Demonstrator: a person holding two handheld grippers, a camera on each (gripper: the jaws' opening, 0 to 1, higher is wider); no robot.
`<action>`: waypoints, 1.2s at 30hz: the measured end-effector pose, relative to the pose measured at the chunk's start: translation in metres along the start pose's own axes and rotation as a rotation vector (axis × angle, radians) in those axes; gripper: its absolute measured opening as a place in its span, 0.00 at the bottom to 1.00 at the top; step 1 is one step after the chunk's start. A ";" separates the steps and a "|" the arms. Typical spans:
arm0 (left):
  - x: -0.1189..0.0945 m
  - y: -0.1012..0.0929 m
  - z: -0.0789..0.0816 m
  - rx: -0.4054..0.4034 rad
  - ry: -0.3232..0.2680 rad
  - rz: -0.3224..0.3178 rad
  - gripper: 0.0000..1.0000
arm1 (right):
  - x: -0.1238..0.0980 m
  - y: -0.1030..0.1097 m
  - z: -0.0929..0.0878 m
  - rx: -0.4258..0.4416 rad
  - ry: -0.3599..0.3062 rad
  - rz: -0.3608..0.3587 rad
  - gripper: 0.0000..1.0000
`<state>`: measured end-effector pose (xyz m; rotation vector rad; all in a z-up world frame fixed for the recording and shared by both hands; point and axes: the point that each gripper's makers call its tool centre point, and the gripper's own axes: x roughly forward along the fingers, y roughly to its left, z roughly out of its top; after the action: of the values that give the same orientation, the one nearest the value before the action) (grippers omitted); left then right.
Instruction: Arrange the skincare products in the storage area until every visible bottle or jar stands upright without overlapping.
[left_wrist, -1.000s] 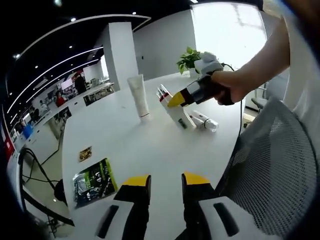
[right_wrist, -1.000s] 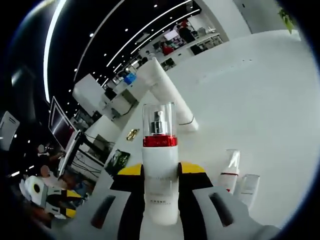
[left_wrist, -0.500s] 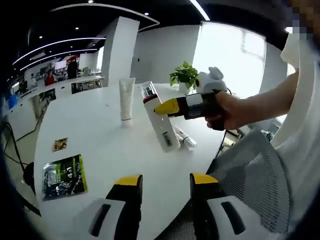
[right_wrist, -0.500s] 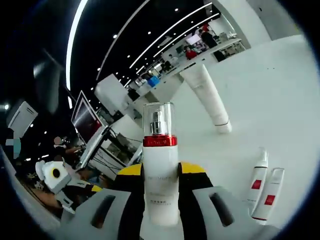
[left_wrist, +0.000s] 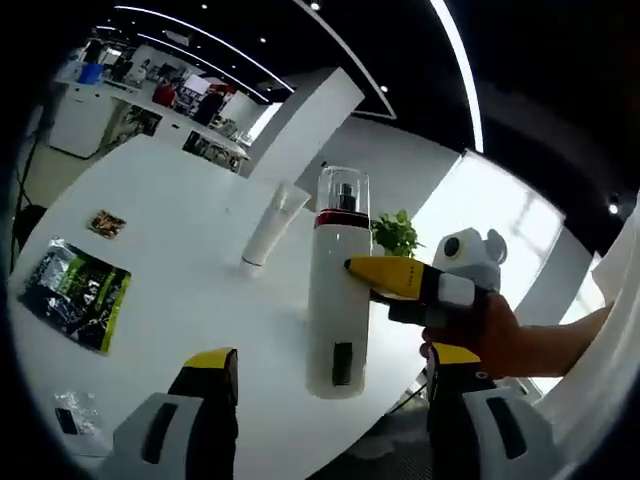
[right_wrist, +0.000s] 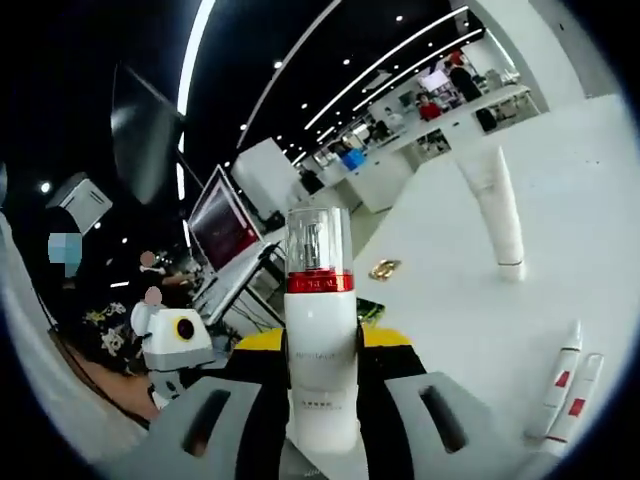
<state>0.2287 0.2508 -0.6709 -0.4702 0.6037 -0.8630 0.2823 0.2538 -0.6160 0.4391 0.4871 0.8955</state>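
While right hand-held gripper (right_wrist: 320, 375) clamps pump bottle (right_wrist: 320, 340) upright, left (left_wrist: 325, 385) gapes nr table edge (left_wrist: 300, 455).

We saw a white table (left_wrist: 150, 300) carrying an upright white tube (left_wrist: 272, 222), a green packet (left_wrist: 70, 293), a small brown card (left_wrist: 105, 223) — and, in the right gripper view, two slim red-labelled tubes (right_wrist: 568, 386) lying side by side.

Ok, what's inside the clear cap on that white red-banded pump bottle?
Inside the clear cap of the white red-banded pump bottle, a silver pump head with a dark nozzle shows. The red band covers the pump's base.
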 end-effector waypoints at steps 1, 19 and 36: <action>0.001 -0.001 -0.003 0.021 0.015 -0.003 0.79 | 0.001 0.003 -0.001 -0.012 0.008 0.008 0.22; 0.007 0.010 0.015 0.089 -0.019 0.043 0.53 | 0.014 0.037 -0.001 -0.144 0.067 0.076 0.22; -0.009 0.026 0.051 0.321 -0.068 0.170 0.33 | 0.032 0.047 -0.007 -0.256 0.067 -0.005 0.23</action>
<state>0.2717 0.2801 -0.6461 -0.1541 0.4256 -0.7610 0.2660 0.3071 -0.6022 0.1752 0.4277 0.9562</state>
